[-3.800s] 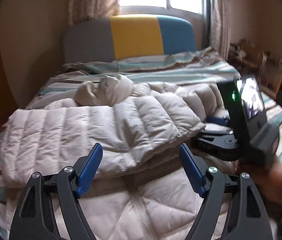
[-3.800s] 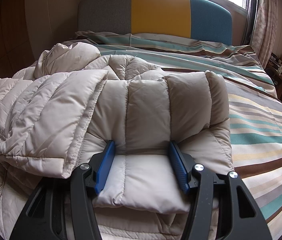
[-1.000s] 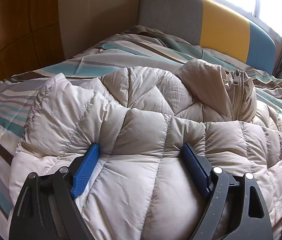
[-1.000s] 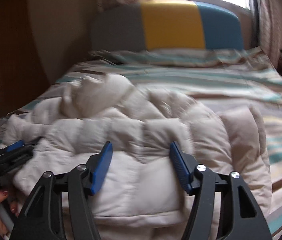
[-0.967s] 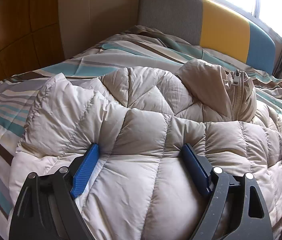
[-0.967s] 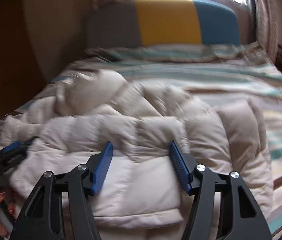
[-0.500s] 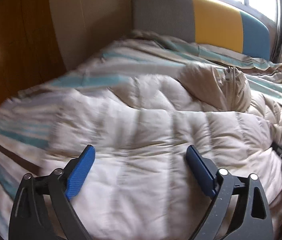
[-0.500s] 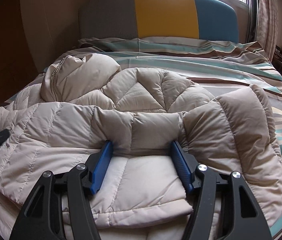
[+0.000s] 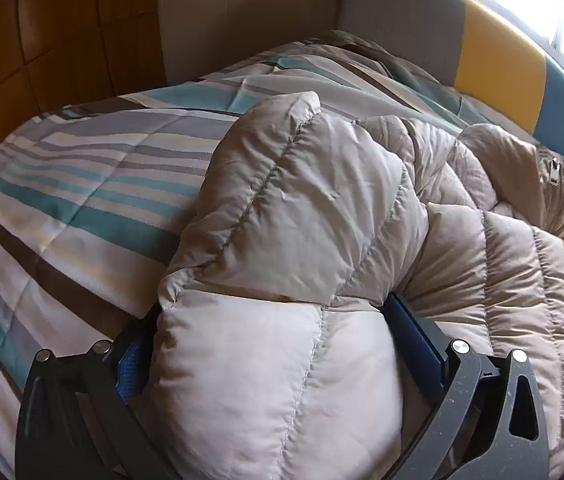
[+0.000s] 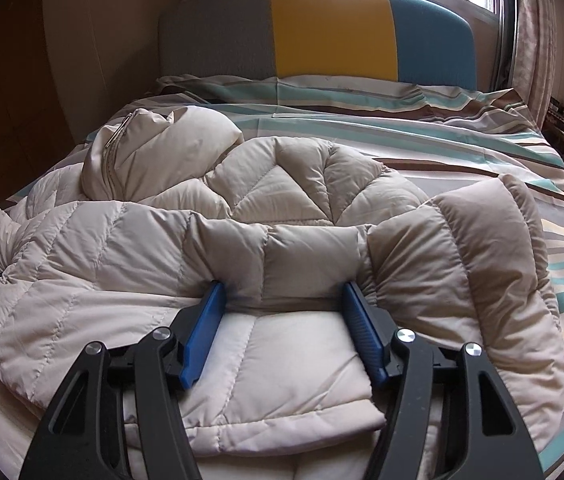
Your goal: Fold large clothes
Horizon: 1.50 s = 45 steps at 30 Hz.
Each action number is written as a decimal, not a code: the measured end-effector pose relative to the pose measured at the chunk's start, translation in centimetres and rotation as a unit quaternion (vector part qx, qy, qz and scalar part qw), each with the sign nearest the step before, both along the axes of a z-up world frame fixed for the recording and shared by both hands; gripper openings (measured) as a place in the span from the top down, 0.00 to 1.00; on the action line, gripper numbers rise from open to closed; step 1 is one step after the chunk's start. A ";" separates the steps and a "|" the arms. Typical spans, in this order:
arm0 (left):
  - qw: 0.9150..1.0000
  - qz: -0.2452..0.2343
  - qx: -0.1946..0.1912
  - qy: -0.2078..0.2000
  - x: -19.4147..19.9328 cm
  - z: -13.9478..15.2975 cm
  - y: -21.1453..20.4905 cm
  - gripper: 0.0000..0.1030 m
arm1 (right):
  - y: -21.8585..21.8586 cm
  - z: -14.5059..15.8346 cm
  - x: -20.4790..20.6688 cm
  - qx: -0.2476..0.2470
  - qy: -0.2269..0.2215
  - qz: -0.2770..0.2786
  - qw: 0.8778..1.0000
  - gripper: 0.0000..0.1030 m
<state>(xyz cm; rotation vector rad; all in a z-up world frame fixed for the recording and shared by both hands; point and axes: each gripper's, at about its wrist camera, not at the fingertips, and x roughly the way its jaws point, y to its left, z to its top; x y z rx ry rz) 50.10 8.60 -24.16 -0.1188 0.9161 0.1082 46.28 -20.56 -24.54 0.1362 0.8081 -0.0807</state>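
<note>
While just widening around one quilted jacket point(image 9: 302, 208), left hand-held gripper point(image 9: 273, 312) released; right hand-held gripper point(image 10: 282, 287) clenched on it.

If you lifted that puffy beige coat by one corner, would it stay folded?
Probably not. The down jacket bulges and sags over the striped quilt, so it is likely floppy and springy. Its smooth shell looks slippery, and it is probably light for its bulk.

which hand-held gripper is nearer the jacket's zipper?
Left. The zipper lies toward the jacket's left side, where the left hand-held gripper works; the right hand-held gripper sits at the opposite end.
</note>
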 end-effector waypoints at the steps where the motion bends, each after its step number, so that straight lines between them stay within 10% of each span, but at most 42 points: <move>1: 1.000 0.000 -0.004 0.001 -0.2 0.2 0.1 0.03 | -0.1 0.1 0.1 0.002 0.004 0.001 1.000 0.36; 3: 1.000 0.001 -0.008 0.007 -1.0 0.6 0.1 0.03 | -0.3 0.3 0.5 0.002 0.024 -0.001 1.000 0.21; 11: 0.993 0.034 -0.082 -0.083 -7.2 4.2 3.0 0.03 | -1.7 4.5 -3.8 0.016 0.024 0.011 1.000 0.20; 15: 0.956 0.114 -0.157 -0.218 -11.0 7.5 7.0 0.03 | -3.3 6.9 -7.8 0.039 0.001 0.014 0.999 0.20; 20: 0.920 0.190 -0.198 -0.281 -14.3 10.6 11.6 0.03 | -6.0 9.5 -14.0 0.047 -0.026 0.009 0.999 0.20; 23: 0.955 0.145 -0.153 -0.209 -14.2 10.8 11.8 0.03 | -7.9 9.7 -17.9 0.048 -0.018 0.003 0.999 0.20; 27: 0.980 0.076 -0.102 -0.156 -16.8 8.8 10.9 0.03 | -10.3 8.4 -22.7 0.062 0.006 -0.014 0.998 0.20; 33: 0.985 -0.012 -0.153 -0.082 -22.8 5.0 9.7 0.03 | -12.3 6.5 -29.6 0.089 0.017 -0.024 0.996 0.22; 45: 0.991 -0.073 -0.098 -0.053 -33.0 1.5 8.6 0.03 | -10.8 2.9 -38.7 0.148 0.054 0.006 0.987 0.28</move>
